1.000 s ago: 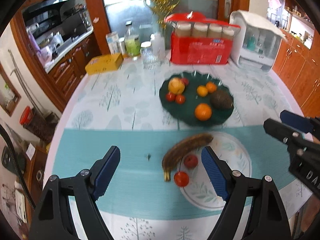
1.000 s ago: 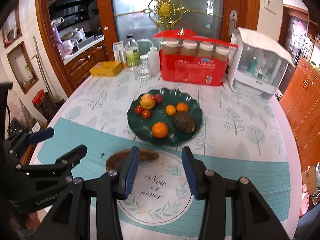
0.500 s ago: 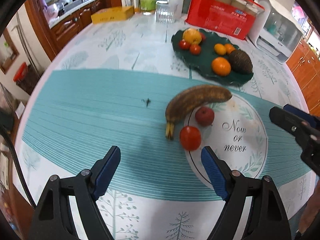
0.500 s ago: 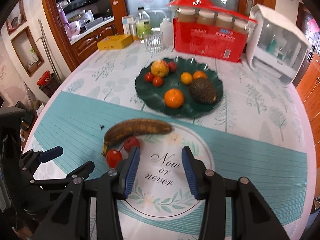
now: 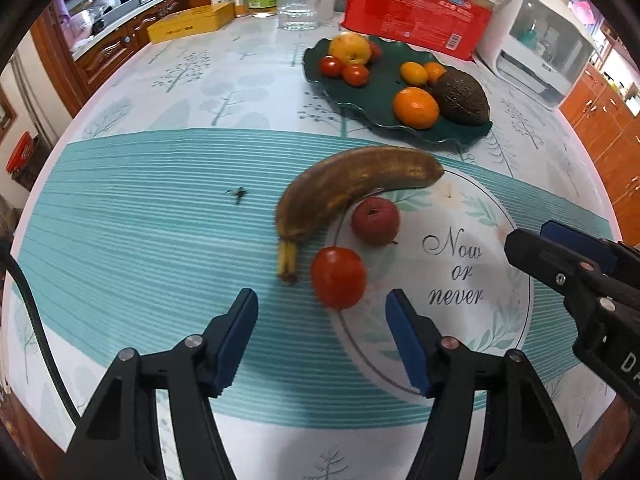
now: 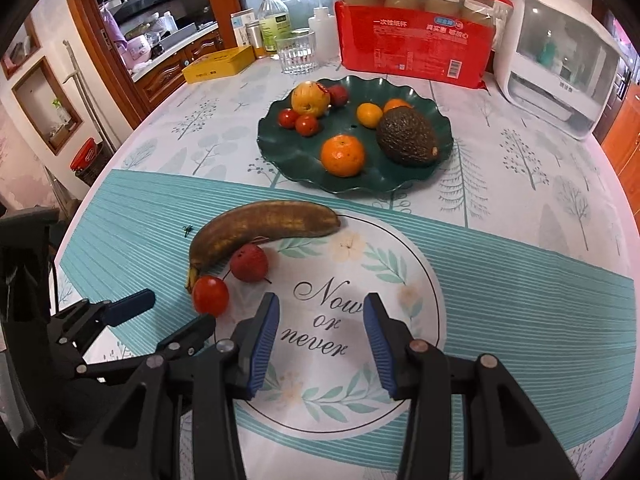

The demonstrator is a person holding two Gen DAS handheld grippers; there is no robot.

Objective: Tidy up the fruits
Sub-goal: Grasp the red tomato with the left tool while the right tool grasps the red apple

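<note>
A brown overripe banana (image 5: 352, 184) lies on the tablecloth, with a small dark red fruit (image 5: 375, 221) and a red tomato (image 5: 338, 277) beside it. All three show in the right wrist view too: banana (image 6: 260, 228), red fruit (image 6: 249, 263), tomato (image 6: 210, 295). A dark green plate (image 5: 320, 76) behind holds an orange (image 5: 415, 107), an avocado (image 5: 460, 97), small tomatoes and an apple. My left gripper (image 5: 322, 334) is open and empty, just short of the tomato. My right gripper (image 6: 320, 340) is open and empty over the printed circle.
A red pack of cups (image 6: 416, 44), a white appliance (image 6: 556, 56), a glass (image 6: 298, 54), bottles and a yellow box (image 6: 218, 65) stand along the table's far side. The round table's edge (image 5: 60, 140) curves at left, with cabinets beyond.
Both grippers have moved forward and down toward the table. The banana, red fruit and tomato now sit closer in both views. No fruit has moved.
</note>
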